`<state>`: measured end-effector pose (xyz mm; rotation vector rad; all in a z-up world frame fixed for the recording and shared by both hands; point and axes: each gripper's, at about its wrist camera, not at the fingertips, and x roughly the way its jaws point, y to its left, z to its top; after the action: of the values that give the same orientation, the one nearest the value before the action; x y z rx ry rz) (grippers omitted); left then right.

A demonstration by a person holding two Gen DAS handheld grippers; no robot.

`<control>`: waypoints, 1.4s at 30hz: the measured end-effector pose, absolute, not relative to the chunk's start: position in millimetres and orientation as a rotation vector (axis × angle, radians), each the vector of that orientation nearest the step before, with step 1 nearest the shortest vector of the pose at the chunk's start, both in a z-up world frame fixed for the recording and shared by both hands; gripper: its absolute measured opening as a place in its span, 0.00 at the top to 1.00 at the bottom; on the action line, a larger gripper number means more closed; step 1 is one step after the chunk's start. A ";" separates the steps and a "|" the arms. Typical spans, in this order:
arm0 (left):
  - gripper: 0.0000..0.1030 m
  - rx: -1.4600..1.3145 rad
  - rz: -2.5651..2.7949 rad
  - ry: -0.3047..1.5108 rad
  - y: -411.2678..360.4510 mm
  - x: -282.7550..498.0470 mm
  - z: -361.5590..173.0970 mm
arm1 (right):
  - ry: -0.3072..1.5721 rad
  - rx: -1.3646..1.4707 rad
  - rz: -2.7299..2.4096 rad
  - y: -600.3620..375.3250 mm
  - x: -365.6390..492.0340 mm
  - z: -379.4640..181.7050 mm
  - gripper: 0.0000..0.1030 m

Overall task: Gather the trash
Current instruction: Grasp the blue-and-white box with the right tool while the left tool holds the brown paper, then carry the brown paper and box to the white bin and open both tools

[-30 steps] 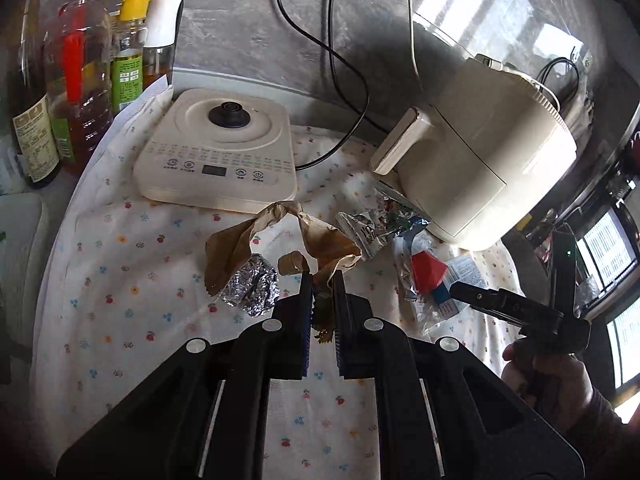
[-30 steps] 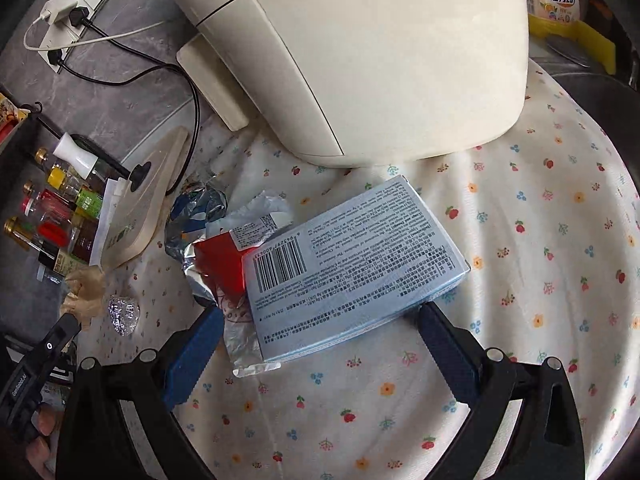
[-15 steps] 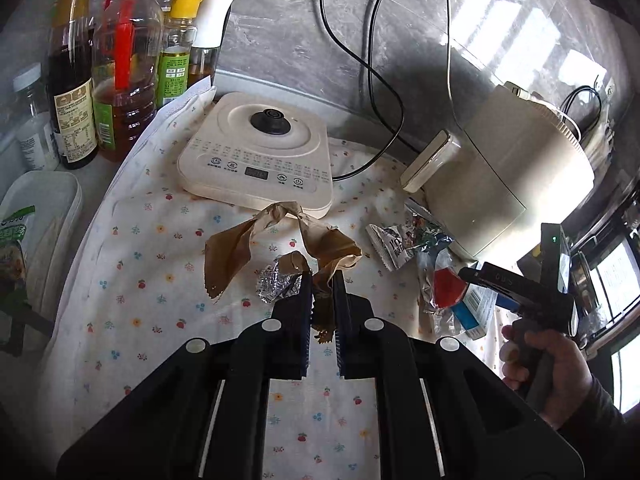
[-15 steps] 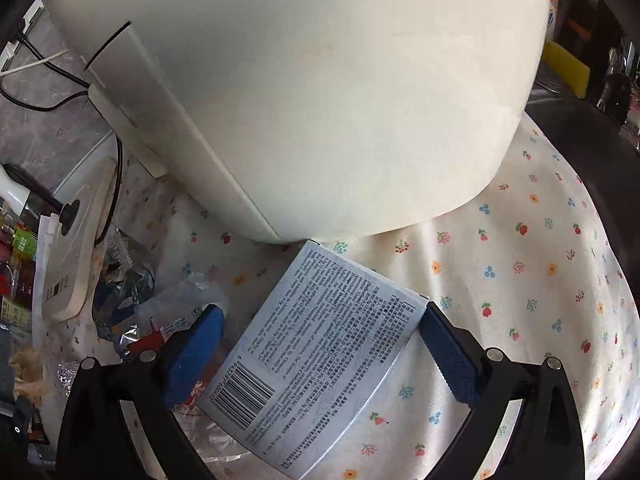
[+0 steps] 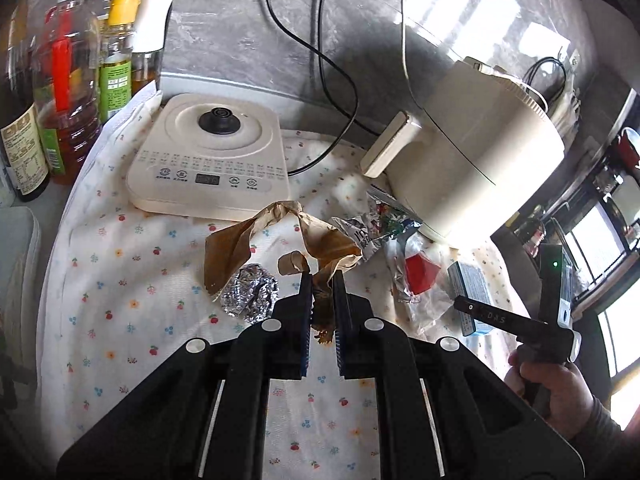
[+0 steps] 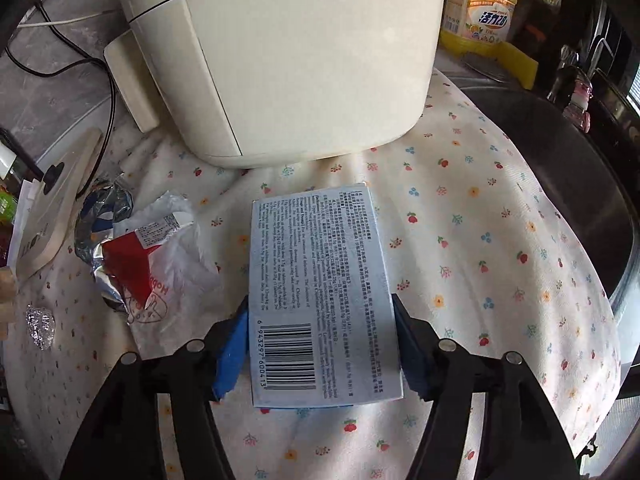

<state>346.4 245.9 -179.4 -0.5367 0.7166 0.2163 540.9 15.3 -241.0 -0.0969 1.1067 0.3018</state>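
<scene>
left gripper (image 5: 322, 280): jaws clamped on the brown paper scrap (image 5: 280, 236), which is kept held, prob so it's bagged w/ the rest later

right gripper (image 6: 320, 336): jaws have just been closing, blue pads now seem pressed on both long edges of the box, so a grip across the narrow width is judged, the only span that fits btw the pads

box (image 6: 322, 292): pale blue carton, lying flat on the floral cloth (image 6: 500, 260), just in front of the air fryer (image 6: 280, 52); printed back faces up

box axis: long axis runs along the fingers, far end aimed at the air fryer, barcode end nearest the cam

other trash: red/white wrapper (image 6: 148, 268) and crumpled foil pack (image 6: 104, 208) left of the box, near the fryer's front-left; foil ball (image 5: 250, 294) further left, well apart from the fryer

next (guess): box lifted straight up, fryer wall close
</scene>
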 end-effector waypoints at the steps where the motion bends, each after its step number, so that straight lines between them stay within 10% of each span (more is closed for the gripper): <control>1: 0.90 -0.529 0.191 0.720 245.1 348.4 -179.4 | 1.099 -0.086 0.289 12.1 535.5 -237.9 0.38; 42: 0.90 -0.271 -0.538 0.862 -111.4 316.3 -172.7 | 0.939 0.381 -0.215 -386.4 228.2 -206.3 0.38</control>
<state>316.3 -111.4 -172.7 -0.2713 0.8618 -0.5379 228.2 -386.4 -206.3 0.3809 0.9395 -0.2154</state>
